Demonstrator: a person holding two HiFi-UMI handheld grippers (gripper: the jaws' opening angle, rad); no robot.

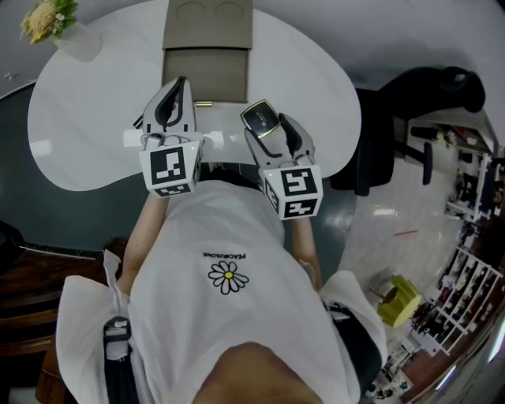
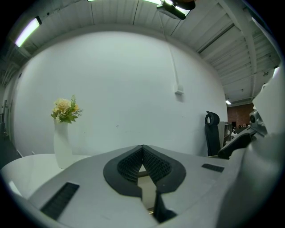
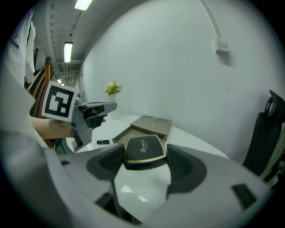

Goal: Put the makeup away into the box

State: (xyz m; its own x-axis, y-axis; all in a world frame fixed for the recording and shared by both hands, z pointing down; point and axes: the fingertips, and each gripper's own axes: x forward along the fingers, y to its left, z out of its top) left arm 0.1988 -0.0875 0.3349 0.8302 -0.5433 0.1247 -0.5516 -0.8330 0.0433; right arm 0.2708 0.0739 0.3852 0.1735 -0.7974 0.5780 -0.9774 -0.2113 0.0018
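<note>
An open olive-brown box [image 1: 207, 72] lies at the far middle of the white table [image 1: 71, 134], its lid [image 1: 209, 20] folded back. My right gripper [image 1: 263, 120] is shut on a black compact [image 1: 261, 116] with a gold rim, held above the table's near edge just short of the box. In the right gripper view the compact [image 3: 143, 149] sits between the jaws with the box [image 3: 149, 126] beyond it. My left gripper [image 1: 175, 99] hovers to the left of the box; its ribbed pads [image 2: 131, 164] touch with nothing between them. A small dark stick [image 1: 203, 103] lies by the box's near edge.
A white vase of pale flowers [image 1: 57, 28] stands at the table's far left corner. A black office chair [image 1: 418, 118] is to the table's right. Shelves with small items [image 1: 465, 292] line the room at the right.
</note>
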